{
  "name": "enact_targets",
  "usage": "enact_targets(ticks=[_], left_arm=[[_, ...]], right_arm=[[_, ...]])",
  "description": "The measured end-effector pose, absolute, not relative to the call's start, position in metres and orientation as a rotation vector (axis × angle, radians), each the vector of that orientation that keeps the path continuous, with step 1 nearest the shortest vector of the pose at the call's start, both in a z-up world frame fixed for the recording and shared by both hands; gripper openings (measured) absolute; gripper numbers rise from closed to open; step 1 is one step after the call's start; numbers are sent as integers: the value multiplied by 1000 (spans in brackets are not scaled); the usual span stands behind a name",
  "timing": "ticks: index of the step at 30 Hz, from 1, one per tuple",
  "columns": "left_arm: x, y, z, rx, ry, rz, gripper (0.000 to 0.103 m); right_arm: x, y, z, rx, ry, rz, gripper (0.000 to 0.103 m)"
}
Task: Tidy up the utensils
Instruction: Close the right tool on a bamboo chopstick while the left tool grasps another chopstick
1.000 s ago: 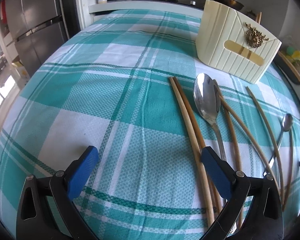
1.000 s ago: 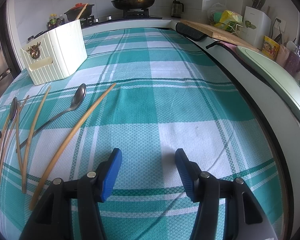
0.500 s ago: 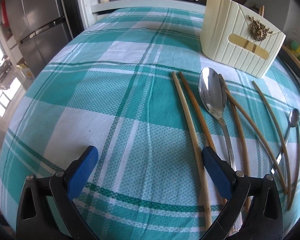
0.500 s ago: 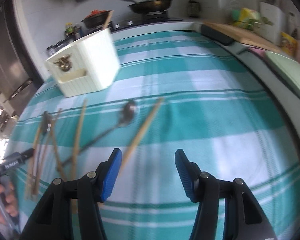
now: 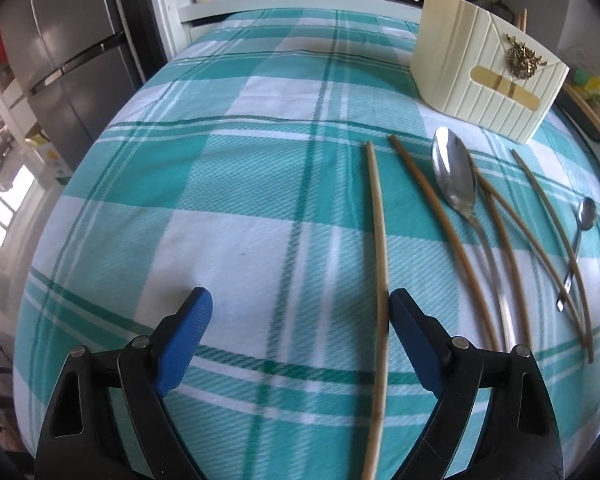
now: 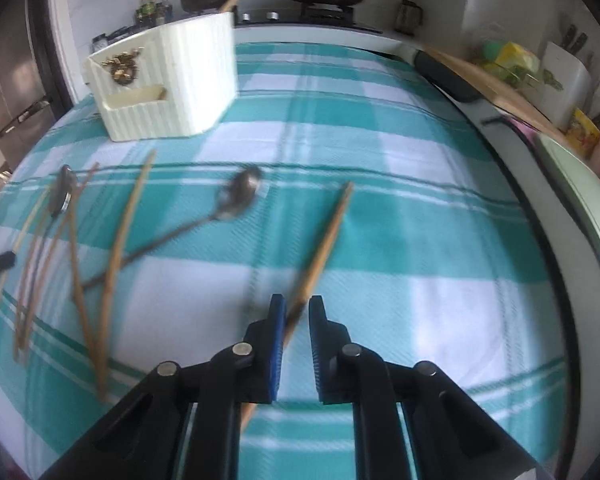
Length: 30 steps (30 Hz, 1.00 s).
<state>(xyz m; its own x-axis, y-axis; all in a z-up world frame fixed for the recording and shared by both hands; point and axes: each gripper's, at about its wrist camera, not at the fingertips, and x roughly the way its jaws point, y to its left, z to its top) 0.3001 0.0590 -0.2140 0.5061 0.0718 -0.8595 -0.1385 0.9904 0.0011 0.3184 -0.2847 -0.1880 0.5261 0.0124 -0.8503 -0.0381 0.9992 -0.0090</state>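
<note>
Between the blue pads of the right gripper [image 6: 296, 312] lies a bamboo chopstick [image 6: 324, 240]; the jaws have just been closing and now pinch its near end, a narrow grip that suits so thin a stick and leaves the far tip pointing ahead over the checked tablecloth [image 6: 400, 208]. Ahead and to the left of this gripper stands the cream utensil holder [image 6: 168, 84], likely the chopstick's destination, with a small spoon [image 6: 236, 196] and more chopsticks scattered on the way. The left gripper [image 5: 298, 312] hangs unclenched; its jaws have just been narrowing around a pale chopstick [image 5: 378, 240] that lies against the right pad, not yet gripped. Just right of it, a large spoon [image 5: 456, 180] crowds the other sticks.
</note>
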Motion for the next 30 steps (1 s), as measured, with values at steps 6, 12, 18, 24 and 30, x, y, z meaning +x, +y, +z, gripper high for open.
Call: enact_targets(ticks=[6,12,18,24,30], left_arm=[[303,64,-216,-39,1056,67,96],[312,68,-217,0,1094,-4,98],[319,69,-216,31,1126,-33,97],[315,73,-215,65,1136,-43,96],[333,70,-210,77,1159,-80,91]], right_arm=[[305,-318,-188,-5,1052,20,17],[301,-336,-189,146,1087,54,37],[308,-322,-194,72,1116,64,37],[302,-322,-194,-61,1148,62,23],[308,-347,-192,-27,1190,50,29]])
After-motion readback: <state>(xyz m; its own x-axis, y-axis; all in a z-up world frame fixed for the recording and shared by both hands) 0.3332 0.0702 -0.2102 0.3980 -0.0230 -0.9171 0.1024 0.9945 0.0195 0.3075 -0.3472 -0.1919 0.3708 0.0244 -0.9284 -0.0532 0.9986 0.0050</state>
